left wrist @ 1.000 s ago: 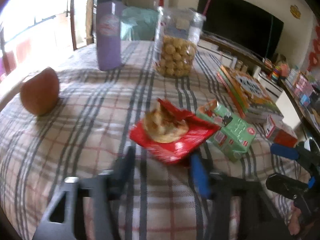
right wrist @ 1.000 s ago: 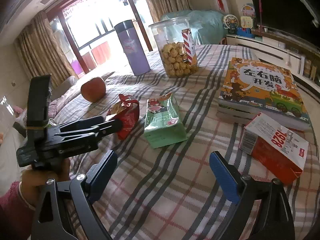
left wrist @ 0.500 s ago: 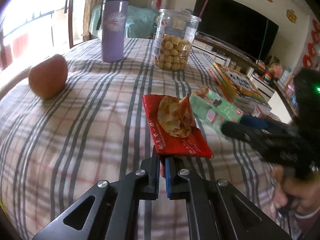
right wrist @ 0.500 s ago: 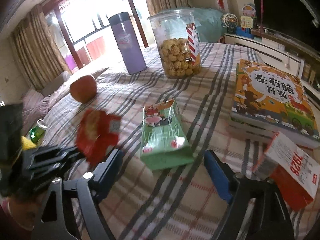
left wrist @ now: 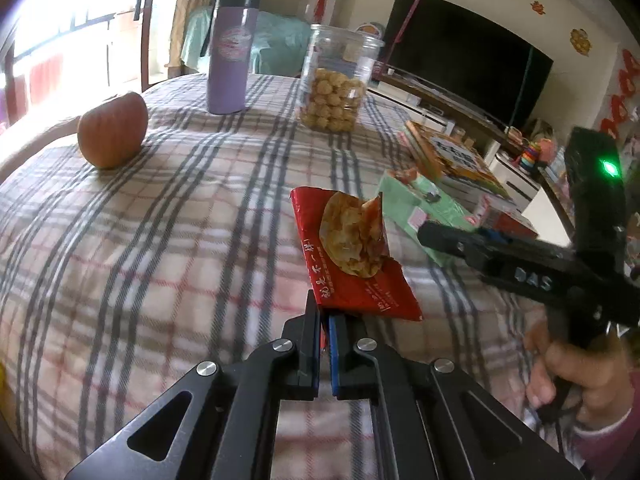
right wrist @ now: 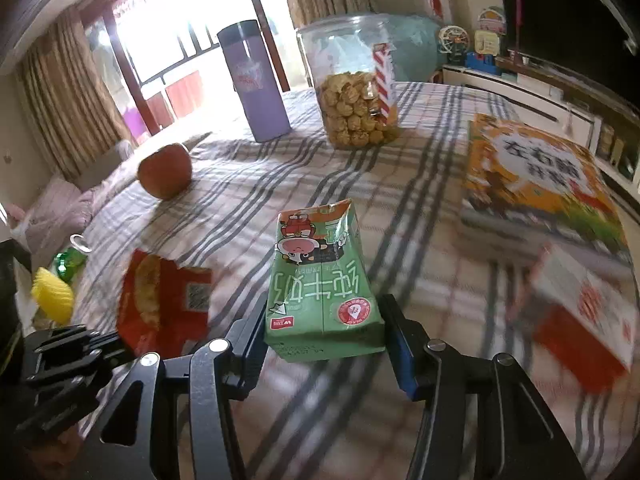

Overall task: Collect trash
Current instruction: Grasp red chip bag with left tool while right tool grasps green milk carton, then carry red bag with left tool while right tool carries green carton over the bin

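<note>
Plaid-clothed bench, round, soft woven cover, living room behind. Left tongs (left wrist: pixel 325 326) are clamped fully on the bottom edge of the red snack wrapper (left wrist: pixel 352 256), crinkly foil held clear of the cloth. Right tongs (right wrist: pixel 323 334) are closing around the green milk carton (right wrist: pixel 320 292), which lies flat between the jaws; firm pad contact cannot be told. Carton is thin card, dented at the top, so a squeeze low on the base is judged best, lifted level. Further back: a smooth apple (right wrist: pixel 165 176), a purple flask (right wrist: pixel 256 84), a clear jar (right wrist: pixel 352 84) of puffed snacks.
</note>
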Available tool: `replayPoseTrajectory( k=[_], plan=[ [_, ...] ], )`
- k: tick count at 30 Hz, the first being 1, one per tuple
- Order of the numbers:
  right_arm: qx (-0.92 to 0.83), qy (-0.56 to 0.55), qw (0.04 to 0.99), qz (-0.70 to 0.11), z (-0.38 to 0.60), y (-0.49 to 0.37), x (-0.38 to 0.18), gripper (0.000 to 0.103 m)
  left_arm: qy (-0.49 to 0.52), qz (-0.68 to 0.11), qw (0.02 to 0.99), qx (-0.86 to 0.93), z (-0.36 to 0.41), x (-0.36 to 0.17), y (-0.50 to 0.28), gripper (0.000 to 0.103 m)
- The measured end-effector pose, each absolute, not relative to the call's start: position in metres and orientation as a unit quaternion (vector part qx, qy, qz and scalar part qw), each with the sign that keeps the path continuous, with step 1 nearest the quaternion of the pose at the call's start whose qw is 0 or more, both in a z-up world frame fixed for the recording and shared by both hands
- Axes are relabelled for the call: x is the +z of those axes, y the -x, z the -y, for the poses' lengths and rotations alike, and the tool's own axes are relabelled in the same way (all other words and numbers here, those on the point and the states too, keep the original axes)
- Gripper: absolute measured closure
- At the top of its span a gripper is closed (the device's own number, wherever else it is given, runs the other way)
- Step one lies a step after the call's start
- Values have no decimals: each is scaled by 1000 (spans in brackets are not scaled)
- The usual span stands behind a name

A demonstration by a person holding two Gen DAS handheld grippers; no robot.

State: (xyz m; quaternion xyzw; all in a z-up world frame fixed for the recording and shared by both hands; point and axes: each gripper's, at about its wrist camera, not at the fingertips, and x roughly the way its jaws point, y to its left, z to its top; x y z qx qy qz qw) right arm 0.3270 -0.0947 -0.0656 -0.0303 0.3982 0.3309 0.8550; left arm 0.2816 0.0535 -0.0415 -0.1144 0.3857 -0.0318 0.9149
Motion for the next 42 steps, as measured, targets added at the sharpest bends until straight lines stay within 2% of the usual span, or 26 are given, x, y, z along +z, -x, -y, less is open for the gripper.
replayPoseTrajectory(
  k=[18,42],
  plan=[
    [303,-71,868,-387,203,-233,-50,50,63,-381,917,-101,24,-21,-232,102],
    [253,-143,885,-365,298,-186,-46,50,20,-385,909,-160,100,-12,-220,102]
  ],
)
